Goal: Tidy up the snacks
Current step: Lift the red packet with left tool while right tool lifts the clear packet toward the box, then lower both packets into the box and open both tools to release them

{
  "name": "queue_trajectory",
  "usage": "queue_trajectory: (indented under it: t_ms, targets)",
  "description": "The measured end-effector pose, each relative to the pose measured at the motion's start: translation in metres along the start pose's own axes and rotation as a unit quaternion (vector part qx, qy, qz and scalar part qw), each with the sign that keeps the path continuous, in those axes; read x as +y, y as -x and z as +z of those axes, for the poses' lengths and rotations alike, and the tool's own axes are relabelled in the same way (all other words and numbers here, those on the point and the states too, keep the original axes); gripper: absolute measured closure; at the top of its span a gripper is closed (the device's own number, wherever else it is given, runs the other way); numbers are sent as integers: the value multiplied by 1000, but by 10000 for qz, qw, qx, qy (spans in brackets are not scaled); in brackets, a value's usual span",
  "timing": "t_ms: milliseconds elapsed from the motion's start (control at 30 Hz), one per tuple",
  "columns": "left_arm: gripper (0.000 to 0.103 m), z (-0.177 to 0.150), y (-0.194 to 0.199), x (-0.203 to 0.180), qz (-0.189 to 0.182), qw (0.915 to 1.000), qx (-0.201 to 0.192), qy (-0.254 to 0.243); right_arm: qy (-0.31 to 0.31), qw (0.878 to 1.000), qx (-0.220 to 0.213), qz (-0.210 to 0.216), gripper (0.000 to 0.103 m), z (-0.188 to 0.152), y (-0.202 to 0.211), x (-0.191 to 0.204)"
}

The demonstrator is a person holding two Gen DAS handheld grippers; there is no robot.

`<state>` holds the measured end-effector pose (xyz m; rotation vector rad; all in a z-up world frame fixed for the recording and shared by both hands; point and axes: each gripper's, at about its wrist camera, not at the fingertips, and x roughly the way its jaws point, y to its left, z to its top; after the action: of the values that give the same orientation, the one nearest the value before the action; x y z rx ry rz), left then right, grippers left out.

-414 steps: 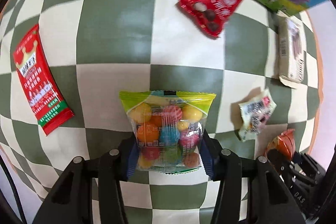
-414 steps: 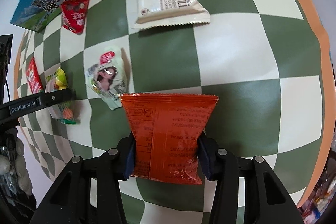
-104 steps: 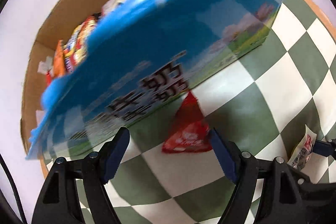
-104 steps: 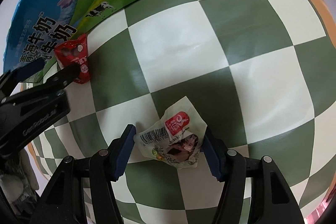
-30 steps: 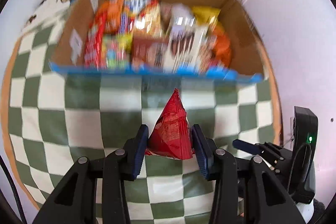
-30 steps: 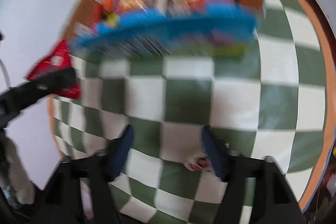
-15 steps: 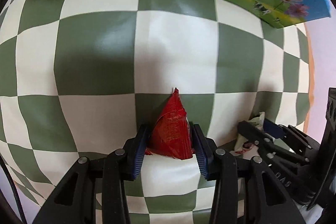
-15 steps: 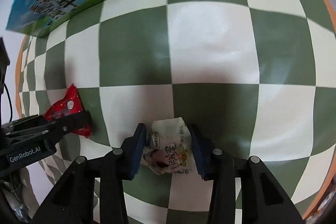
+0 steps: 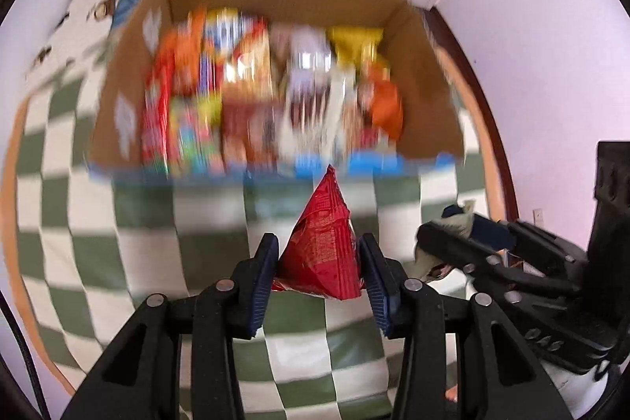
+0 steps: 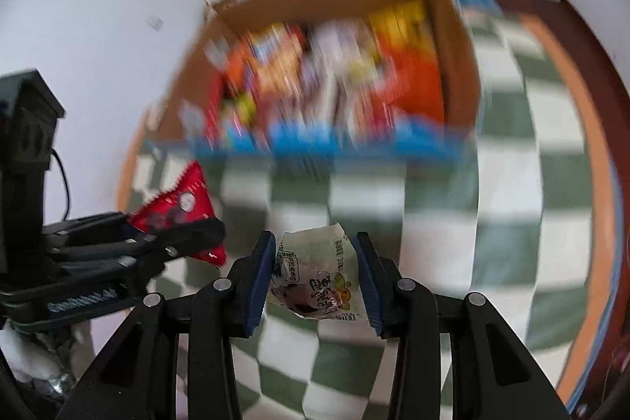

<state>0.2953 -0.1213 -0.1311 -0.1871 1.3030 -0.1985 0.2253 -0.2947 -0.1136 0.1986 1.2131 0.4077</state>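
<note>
Motion blur smears your cardboard box (image 9: 425, 73) and the snack packets (image 9: 252, 93) inside it, so you cannot read any label; the checkered desk (image 10: 512, 207) blurs too.

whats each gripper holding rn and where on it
Left gripper: red triangular packet, jaws on its wide lower sides. Right gripper: pale snack packet, jaws on its two side edges.

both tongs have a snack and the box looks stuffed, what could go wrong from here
1. The cardboard box already looks packed with packets, so a dropped snack may sit on top and slide out.
2. The left tongs pinch the red triangular packet only at its base; it might slip in transit.
3. The right tongs holding the crumpled white packet travel close beside the left, so they could bump above the box.
</note>
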Motion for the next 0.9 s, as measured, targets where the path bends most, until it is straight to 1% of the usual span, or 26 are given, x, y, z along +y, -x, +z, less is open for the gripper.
queue_trajectory:
  t_ms: [67,167,200,267,300,333,367,400,433,467,500,567,667,733,833,900]
  targets:
    - [63,30,10,3,91,9999,-145,-12,113,9997,-225,5,59,39,14,3]
    - [63,74,17,6,290,9991,-299,-13,362,9976,-539,-248,59,90,18,22]
    - [63,87,17,8,355,9988,-329,-23,392,9971,-580,-295,59,108,17,26]
    - [63,115,9,8,504,9982,-275,-180,420,9958,-687,-437,57,140,17,25]
    - [62,127,3,10,592,9979,-235,-151,424,9955,-667,-526,56,154,13,26]
    - [61,138,-4,13,636,9978,-172,-105,323,9956,-628,-623,51,171,8,22]
    - [61,150,-12,18,613,9981,-69,-21,240,9956,-585,-690,28,186,2,19]
    - [57,158,-19,23,554,9984,30,72,186,9953,-532,-792,6,196,-3,14]
    - [52,167,-27,27,483,9986,147,170,139,9945,-478,-918,2,206,-8,10]
    - [37,172,-32,30,485,9984,201,232,117,9934,-453,-1048,2,215,-13,6]
    - [23,175,-37,32,526,9980,250,262,83,9926,-421,-1138,2,222,-16,1]
    - [14,178,-44,35,688,9969,270,271,-3,9910,-367,-1286,2,230,-24,-8]
    - [12,175,-52,37,885,9953,324,231,27,9883,-254,-1505,2,228,-29,-17]
    - [12,168,-54,38,928,9949,306,242,27,9874,-179,-1574,2,222,-33,-24]
    - [12,158,-56,38,897,9951,288,301,-4,9868,-77,-1615,2,213,-41,-33]
    - [12,151,-56,36,978,9946,240,267,-26,9867,-13,-1624,2,205,-48,-37]
